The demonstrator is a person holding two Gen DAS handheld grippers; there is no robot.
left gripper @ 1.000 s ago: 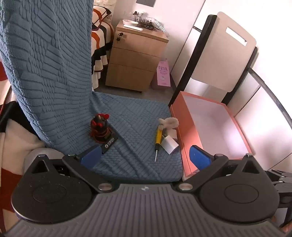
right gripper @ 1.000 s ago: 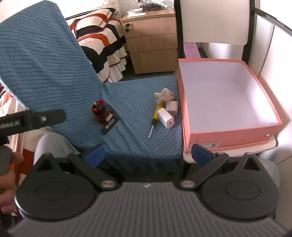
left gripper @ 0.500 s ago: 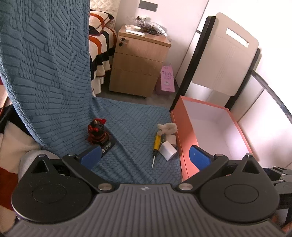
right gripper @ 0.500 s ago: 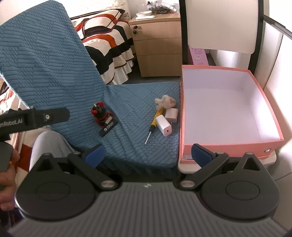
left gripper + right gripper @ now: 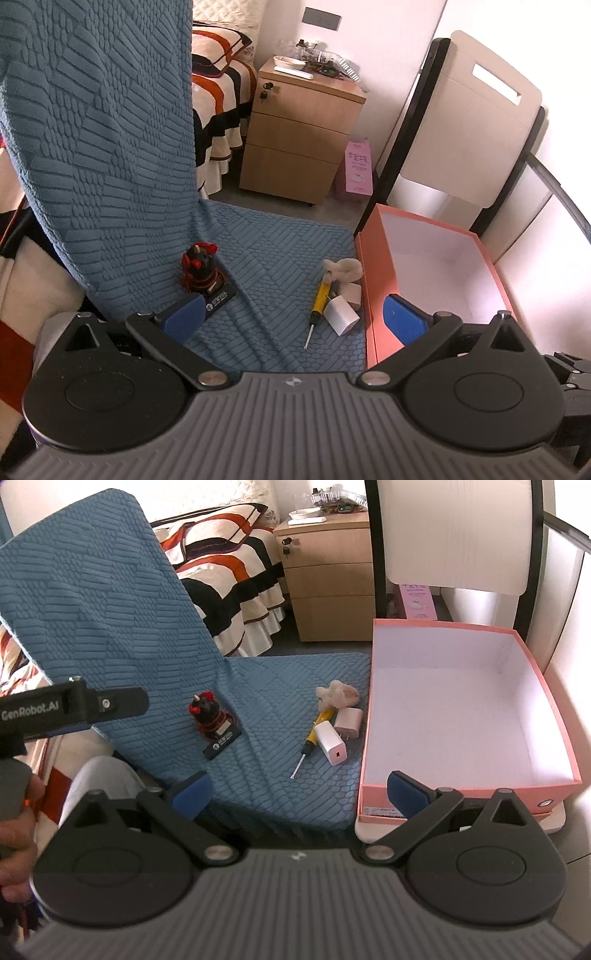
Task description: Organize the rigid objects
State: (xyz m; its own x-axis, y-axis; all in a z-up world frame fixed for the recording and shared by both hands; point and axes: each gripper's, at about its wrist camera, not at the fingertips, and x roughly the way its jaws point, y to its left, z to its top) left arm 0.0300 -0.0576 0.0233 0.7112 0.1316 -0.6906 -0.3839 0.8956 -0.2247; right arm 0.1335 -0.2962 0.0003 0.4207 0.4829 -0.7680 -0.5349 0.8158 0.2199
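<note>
We hold both hand-held grippers wide and empty: left hand-held gripper (image 5: 291, 317), right hand-held gripper (image 5: 301, 788). The screwdriver (image 5: 314, 738) lies ahead, between our fingertips, beside the pink box (image 5: 554, 716).

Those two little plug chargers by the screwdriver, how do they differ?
The white charger looks longer and lies nearer the camera; the pink charger looks shorter and squarer and lies farther back, closer to the box. The white one shows a port on its end; the pink one shows metal prongs. Both lie on the blue cover, touching each other.
</note>
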